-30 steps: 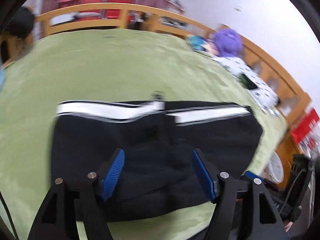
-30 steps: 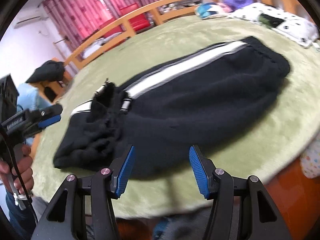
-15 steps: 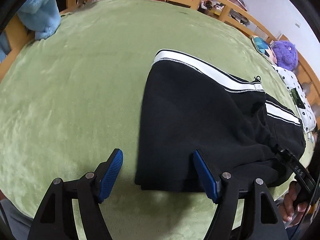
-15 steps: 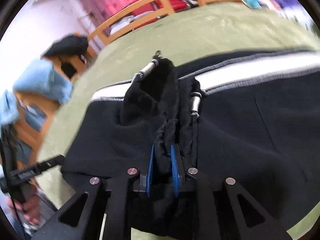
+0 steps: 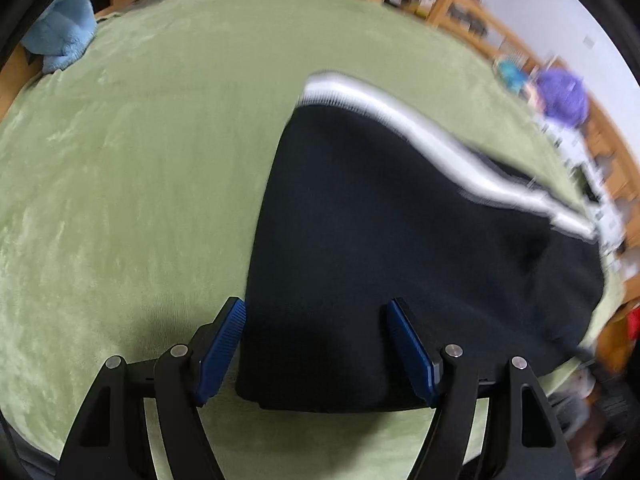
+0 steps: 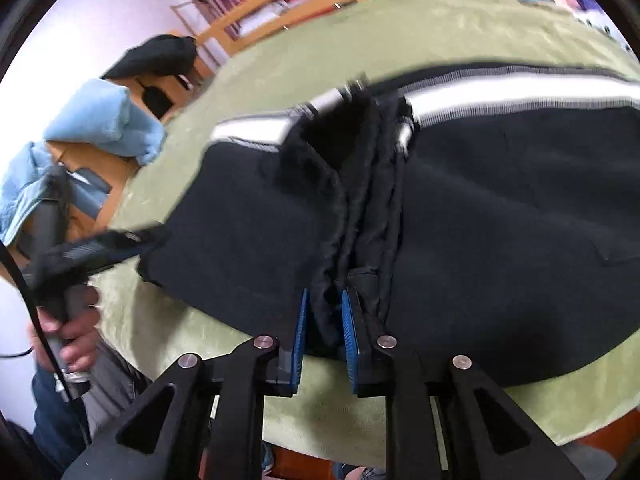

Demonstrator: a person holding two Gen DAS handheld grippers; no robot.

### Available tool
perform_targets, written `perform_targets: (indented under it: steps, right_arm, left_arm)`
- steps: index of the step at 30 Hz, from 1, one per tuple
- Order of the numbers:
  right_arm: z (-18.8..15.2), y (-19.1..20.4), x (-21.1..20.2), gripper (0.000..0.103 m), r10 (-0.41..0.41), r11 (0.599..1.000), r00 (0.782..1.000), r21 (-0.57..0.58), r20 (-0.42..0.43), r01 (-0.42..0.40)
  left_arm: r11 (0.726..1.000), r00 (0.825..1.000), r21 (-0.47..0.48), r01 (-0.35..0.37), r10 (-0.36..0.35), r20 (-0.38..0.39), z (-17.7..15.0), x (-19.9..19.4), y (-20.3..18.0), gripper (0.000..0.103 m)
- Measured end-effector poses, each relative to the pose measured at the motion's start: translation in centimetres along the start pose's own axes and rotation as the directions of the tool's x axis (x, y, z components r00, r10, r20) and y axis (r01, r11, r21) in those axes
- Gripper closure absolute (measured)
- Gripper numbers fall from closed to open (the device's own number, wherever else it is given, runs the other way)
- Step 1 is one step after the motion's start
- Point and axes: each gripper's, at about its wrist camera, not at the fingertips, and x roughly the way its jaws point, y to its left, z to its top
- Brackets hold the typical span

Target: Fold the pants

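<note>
Left gripper (image 5: 316, 344): jaws spread wide, blue pads (image 5: 222, 344) either side of the near edge of the pants (image 5: 400, 240), low over the fabric, contact not discernible. Right gripper (image 6: 324, 336): jaws closed to a narrow gap, clamping a bunched ridge of the pants. Left hand (image 6: 68, 336): wrapped around the left gripper's handle, seen in the right wrist view.

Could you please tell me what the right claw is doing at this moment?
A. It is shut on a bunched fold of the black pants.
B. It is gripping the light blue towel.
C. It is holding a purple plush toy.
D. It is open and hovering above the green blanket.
A: in the right wrist view, the right claw has its blue pads nearly together with a gathered ridge of the black pants pinched between them.
</note>
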Motion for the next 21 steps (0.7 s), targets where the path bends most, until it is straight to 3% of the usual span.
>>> perform_targets:
  steps: [1, 3, 5, 9, 11, 12, 13, 15, 17, 19, 21]
  right_arm:
    - [0.7, 0.1, -0.8, 0.057, 0.001, 1.000, 1.000, -0.012, 0.026, 0.000]
    - [2.6, 0.3, -2.1, 0.036, -0.010, 0.999, 0.994, -0.031, 0.107, 0.013]
    - [4.9, 0.2, -1.8, 0.031, -0.014, 0.999, 0.991, -0.044, 0.137, 0.020]
    - [9.5, -1.0, 2.9, 0.031, -0.022, 1.000, 0.997, 0.016, 0.076, 0.021]
    - [10.4, -0.8, 4.8, 0.043, -0.039, 0.999, 0.997, 0.031, 0.061, 0.037]
    - [10.5, -0.4, 5.4, 0.074, -0.053, 0.998, 0.996, 0.026, 0.076, 0.051]
    - [10.8, 0.1, 6.0, 0.096, -0.048, 0.999, 0.996, 0.002, 0.078, 0.048]
    - [11.2, 0.9, 6.1, 0.097, -0.041, 0.996, 0.994, -0.075, 0.106, 0.049]
    - [11.9, 0.7, 4.2, 0.097, -0.099, 0.990, 0.973, -0.079, 0.209, 0.117]
    - [12.9, -1.6, 3.4, 0.097, -0.080, 0.997, 0.981, 0.003, 0.177, 0.081]
    - [13.4, -3.8, 4.9, 0.095, -0.117, 0.992, 0.989, 0.051, 0.090, 0.113]
  left_arm:
    - [1.000, 1.000, 0.007, -0.002, 0.002, -0.004, -0.2, 0.3, -0.1, 0.029]
    - [0.999, 1.000, -0.014, 0.031, -0.031, 0.004, -0.6, 0.4, 0.3, 0.029]
    - [0.996, 0.997, -0.052, 0.077, -0.077, -0.004, -0.7, 0.3, 1.0, 0.030]
    - [0.982, 0.988, -0.111, 0.154, -0.156, -0.015, -1.1, 0.1, 2.3, 0.030]
    - [0.980, 0.986, -0.117, 0.163, -0.166, -0.016, -1.2, 0.0, 2.5, 0.030]
    - [0.980, 0.986, -0.114, 0.164, -0.167, -0.018, -1.3, 0.0, 2.5, 0.030]
    - [0.980, 0.985, -0.112, 0.167, -0.170, -0.017, -1.3, -0.1, 2.5, 0.030]
    - [0.976, 0.982, -0.103, 0.190, -0.190, 0.005, -1.1, -0.6, 2.5, 0.030]
    - [0.976, 0.980, -0.084, 0.200, -0.199, 0.023, -1.0, -1.0, 2.3, 0.030]
    - [0.978, 0.980, -0.072, 0.197, -0.196, 0.011, -0.8, -0.9, 2.1, 0.030]
    - [0.980, 0.982, -0.060, 0.191, -0.191, 0.003, -0.4, -0.6, 1.8, 0.030]
